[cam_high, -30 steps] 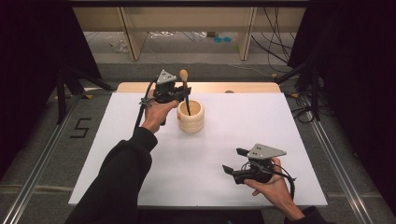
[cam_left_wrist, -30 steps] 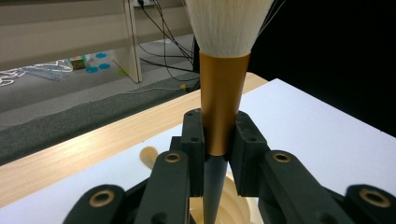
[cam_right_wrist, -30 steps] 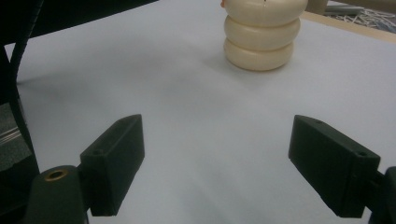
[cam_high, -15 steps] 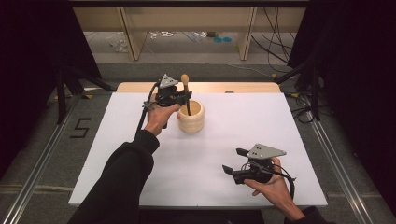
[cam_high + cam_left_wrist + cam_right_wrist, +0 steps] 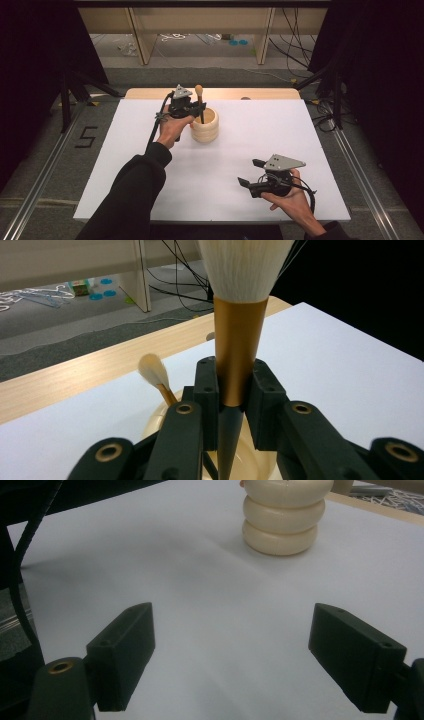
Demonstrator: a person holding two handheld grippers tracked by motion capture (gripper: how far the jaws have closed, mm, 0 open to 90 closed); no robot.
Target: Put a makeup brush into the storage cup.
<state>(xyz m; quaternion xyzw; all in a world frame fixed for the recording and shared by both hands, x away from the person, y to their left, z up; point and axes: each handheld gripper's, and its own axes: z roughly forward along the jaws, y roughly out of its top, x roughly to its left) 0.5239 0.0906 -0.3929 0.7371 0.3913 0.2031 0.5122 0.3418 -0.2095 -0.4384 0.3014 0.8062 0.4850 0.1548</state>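
My left gripper point(image 5: 235, 385) is shut on a makeup brush point(image 5: 239, 340) at its gold ferrule. The pale bristles point up and the dark handle tip points down into a cream ribbed cup point(image 5: 160, 422). A smaller brush point(image 5: 152, 371) leans in that cup. From the high view, the left gripper point(image 5: 196, 107) holds the brush point(image 5: 199, 91) upright over the cup point(image 5: 205, 131) at the far middle of the white mat. My right gripper point(image 5: 250, 172) rests low near the front right, its jaws wide apart with nothing between them. It point(image 5: 235, 640) faces the cup point(image 5: 285, 515) from a distance.
The white mat point(image 5: 300, 130) covers a wooden table point(image 5: 270, 93) whose far edge shows behind the cup. Beyond it stand wooden shelf legs point(image 5: 264, 35) and loose cables point(image 5: 295, 30) on the floor. Dark curtains close both sides.
The left gripper has sunk a little with the brush, bringing its handle lower into the cup. The right gripper has stayed where it was.
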